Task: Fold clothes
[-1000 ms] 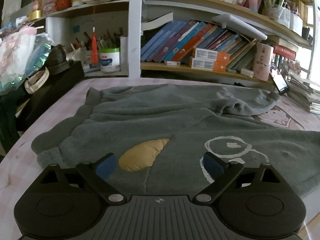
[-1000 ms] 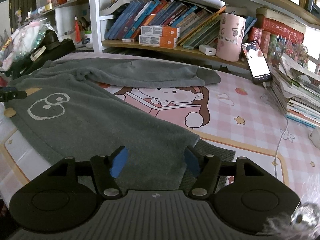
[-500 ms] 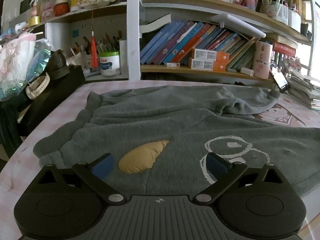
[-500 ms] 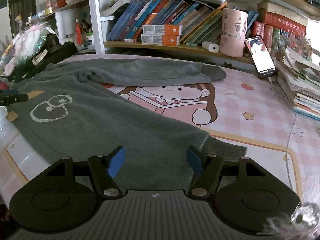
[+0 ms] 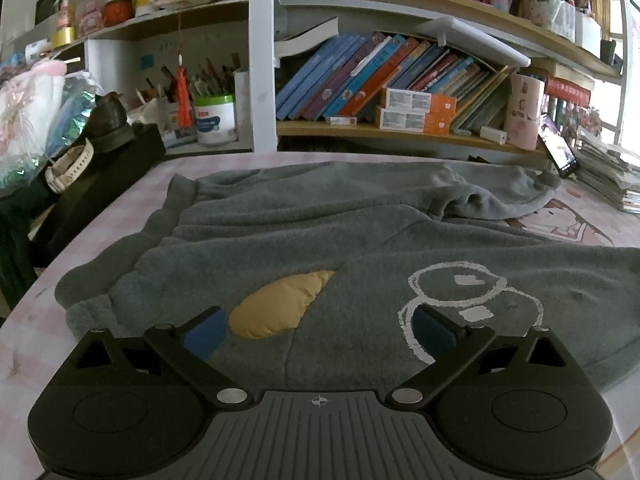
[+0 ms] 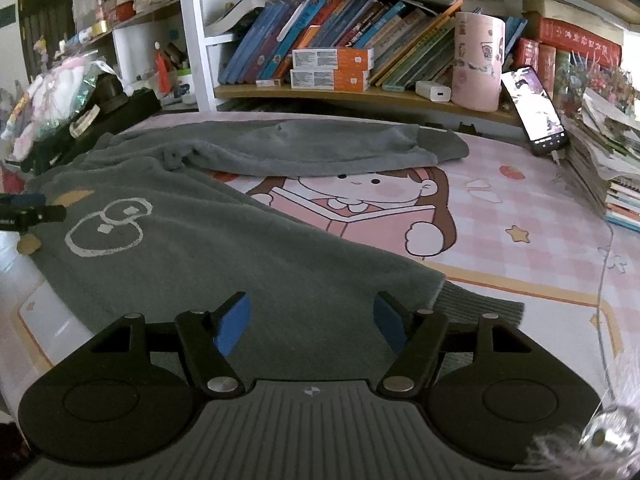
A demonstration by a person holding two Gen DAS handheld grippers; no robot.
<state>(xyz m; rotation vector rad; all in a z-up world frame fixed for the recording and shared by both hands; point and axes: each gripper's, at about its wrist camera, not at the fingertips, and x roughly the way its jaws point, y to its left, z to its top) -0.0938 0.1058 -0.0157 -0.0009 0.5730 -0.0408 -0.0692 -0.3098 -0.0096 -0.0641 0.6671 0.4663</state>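
Note:
A grey fleece sweater lies spread on the table, with a yellow patch and a white ring drawing on its front. One sleeve lies folded across the top. My left gripper hovers open just above the cloth, the patch near its left pad, with nothing pinched. My right gripper is open over the sweater near its ribbed hem. The left gripper's fingertips show at the left edge of the right wrist view.
A pink mat with a cartoon girl covers the table. Bookshelves stand behind. A phone leans beside a pink cup, with a stack of magazines at the right. A black bag with a watch sits at the left.
Both grippers' jaws have spread a little wider. The right gripper has rolled slightly. The sweater has not moved.

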